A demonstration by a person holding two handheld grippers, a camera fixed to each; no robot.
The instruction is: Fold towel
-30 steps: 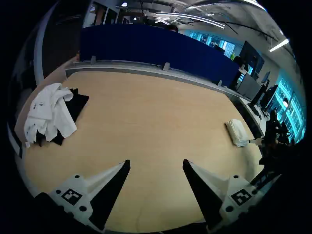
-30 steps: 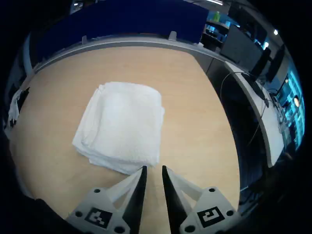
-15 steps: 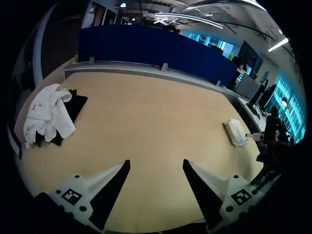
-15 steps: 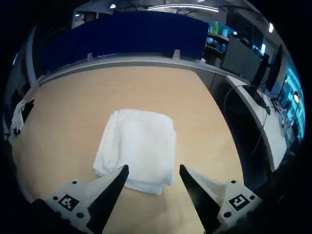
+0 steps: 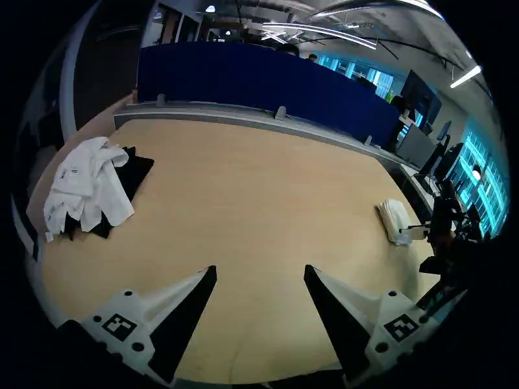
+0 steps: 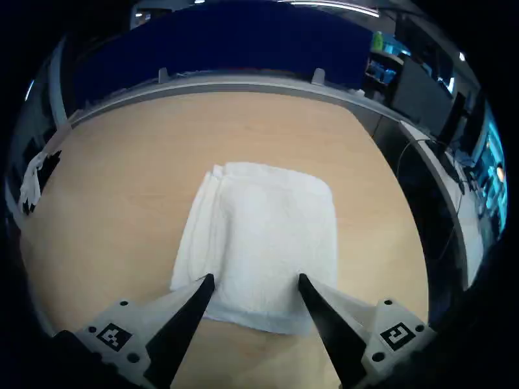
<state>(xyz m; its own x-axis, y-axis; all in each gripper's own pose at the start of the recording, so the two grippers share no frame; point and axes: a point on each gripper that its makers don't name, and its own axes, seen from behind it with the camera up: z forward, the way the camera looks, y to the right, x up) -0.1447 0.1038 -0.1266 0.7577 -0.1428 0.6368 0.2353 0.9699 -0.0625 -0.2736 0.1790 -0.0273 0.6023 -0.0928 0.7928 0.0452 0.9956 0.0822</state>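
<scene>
**Right gripper view: jaws wide over folded towel**

Right gripper (image 6: 254, 277) has its fingers spread apart, tips over the near edge of the towel (image 6: 263, 240); can't tell if they touch it. Towel is white, folded into a layered rectangle, flat on the wooden table (image 6: 117, 188). Blue partition (image 6: 227, 39) runs along the far side. White and black clothes (image 6: 32, 181) sit at the left edge, well apart.

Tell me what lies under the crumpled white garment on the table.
A black cloth lies under the crumpled white garment, showing along its right and lower edges, on the light wooden table. The garment covers the rest, so anything else beneath is hidden.
</scene>
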